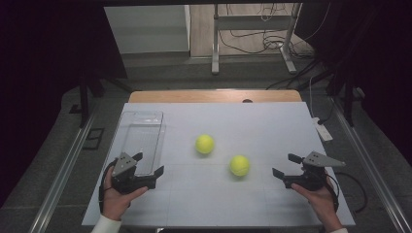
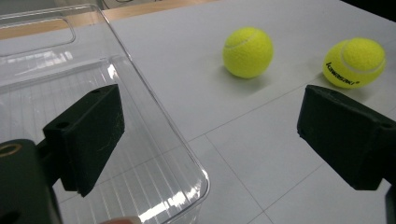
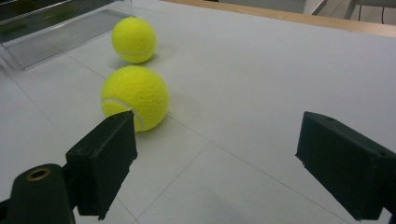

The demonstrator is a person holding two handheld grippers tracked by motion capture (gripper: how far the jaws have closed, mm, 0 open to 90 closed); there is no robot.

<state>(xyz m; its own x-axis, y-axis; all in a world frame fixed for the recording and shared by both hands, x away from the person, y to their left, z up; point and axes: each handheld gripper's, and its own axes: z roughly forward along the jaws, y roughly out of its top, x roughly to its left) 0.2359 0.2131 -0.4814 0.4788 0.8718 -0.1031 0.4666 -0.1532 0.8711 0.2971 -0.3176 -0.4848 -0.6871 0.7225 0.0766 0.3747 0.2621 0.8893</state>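
Two yellow tennis balls lie on the white table (image 1: 218, 194): one (image 1: 205, 143) near the middle, the other (image 1: 239, 165) closer to me and to the right. A clear plastic bin (image 1: 142, 141) stands empty at the left. My left gripper (image 1: 148, 164) hovers open at the bin's near end, one jaw over its corner. In the left gripper view the bin (image 2: 70, 93) lies at the left and both balls (image 2: 248, 52) (image 2: 355, 62) lie beyond the jaws. My right gripper (image 1: 286, 165) is open, right of the nearer ball (image 3: 135, 97), with the farther ball (image 3: 133, 39) behind it.
The table's wooden far edge (image 1: 214, 95) borders a grey floor with a metal stand (image 1: 252, 39) and cables. A white strip-like thing (image 1: 321, 128) lies off the table's right edge. Dark curtains flank both sides.
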